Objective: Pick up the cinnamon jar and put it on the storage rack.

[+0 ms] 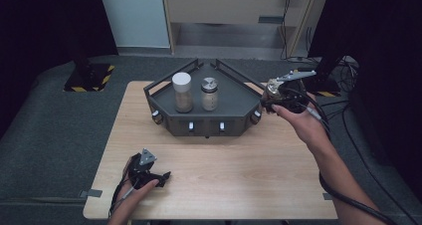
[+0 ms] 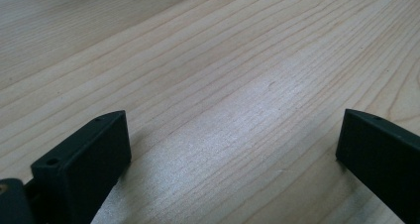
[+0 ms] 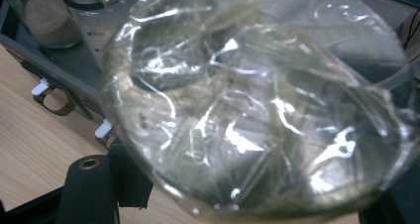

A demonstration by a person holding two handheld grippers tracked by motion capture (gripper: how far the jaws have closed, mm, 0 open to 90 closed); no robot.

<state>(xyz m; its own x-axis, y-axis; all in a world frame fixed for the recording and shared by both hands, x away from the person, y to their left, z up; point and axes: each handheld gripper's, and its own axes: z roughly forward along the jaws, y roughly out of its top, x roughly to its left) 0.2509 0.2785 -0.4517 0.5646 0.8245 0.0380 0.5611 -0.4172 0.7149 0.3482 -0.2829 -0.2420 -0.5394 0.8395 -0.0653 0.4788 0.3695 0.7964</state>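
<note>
So, nearest to the person, the left claw (image 1: 161, 177) is just parked on the bare worktop (image 1: 224, 180), jaws spread wide with nothing but wood grain between them in the left gripper view.

Further up on the right, the right claw (image 1: 268, 96) is pinching a clear glass jar (image 3: 257, 100), held just off the right end of the dark grey tray (image 1: 234, 110) and above the worktop. In the right gripper view the jar is so close to the lens that it's mostly glare and crinkly reflections. I can't tell whether there's anything inside it.

On the tray itself there are two shakers standing upright side by side, apart from each other: a white-capped one (image 1: 182, 92) with sandy powder and a metal-topped one (image 1: 209, 94).

My guess is the jar is headed for the tray next to those two. If so, I'd keep the squeeze steady, lift it clear of the tray's raised rail, bring it in level, and set it down in the open right-hand part so it doesn't bump the metal-topped shaker. Only let go once the base sits flat.

Labels: nothing readable. There are faint marks on the metal-topped shaker's glass, too small to make out.
</note>
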